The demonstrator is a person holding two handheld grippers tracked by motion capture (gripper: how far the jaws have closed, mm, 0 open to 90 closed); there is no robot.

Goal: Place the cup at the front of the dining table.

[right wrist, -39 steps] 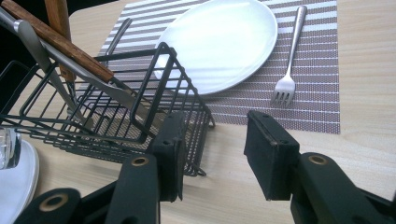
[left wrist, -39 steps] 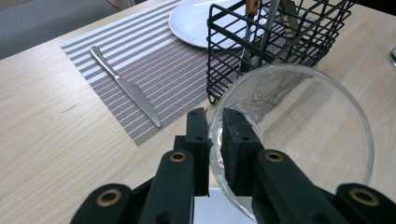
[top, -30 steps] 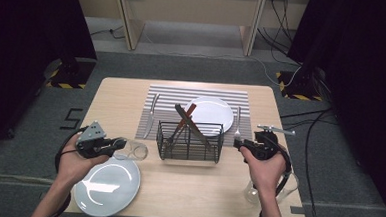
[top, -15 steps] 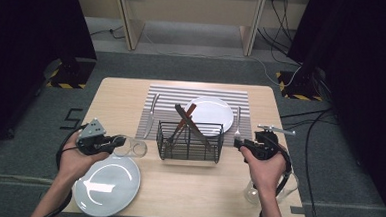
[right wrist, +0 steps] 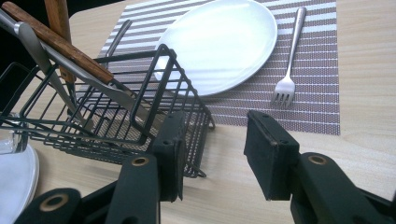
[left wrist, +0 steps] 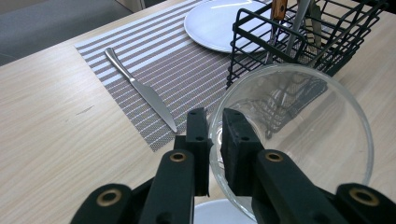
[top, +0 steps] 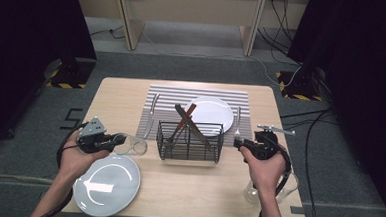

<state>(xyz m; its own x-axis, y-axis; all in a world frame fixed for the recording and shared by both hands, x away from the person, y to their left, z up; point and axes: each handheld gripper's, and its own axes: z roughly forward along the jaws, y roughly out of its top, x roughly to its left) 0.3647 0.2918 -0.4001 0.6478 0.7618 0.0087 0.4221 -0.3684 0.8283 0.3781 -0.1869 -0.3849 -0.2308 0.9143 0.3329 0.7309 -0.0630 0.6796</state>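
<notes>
Table (top: 131, 93): striped mat (top: 167, 94) at centre | wire basket (top: 189, 143): on mat's near edge | glass (left wrist: 299, 135): left of basket, your left gripper (left wrist: 212, 140) clamps its rim | your right gripper (right wrist: 212, 154): jaws wide, empty, near basket.

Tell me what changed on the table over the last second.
The left gripper, shut on the rim of the clear drinking glass, has carried the glass a little to the left, away from the black wire cutlery basket. The right gripper stays open beside the basket, holding nothing. The white plate on the striped placemat, the knife and the fork have not moved.
</notes>
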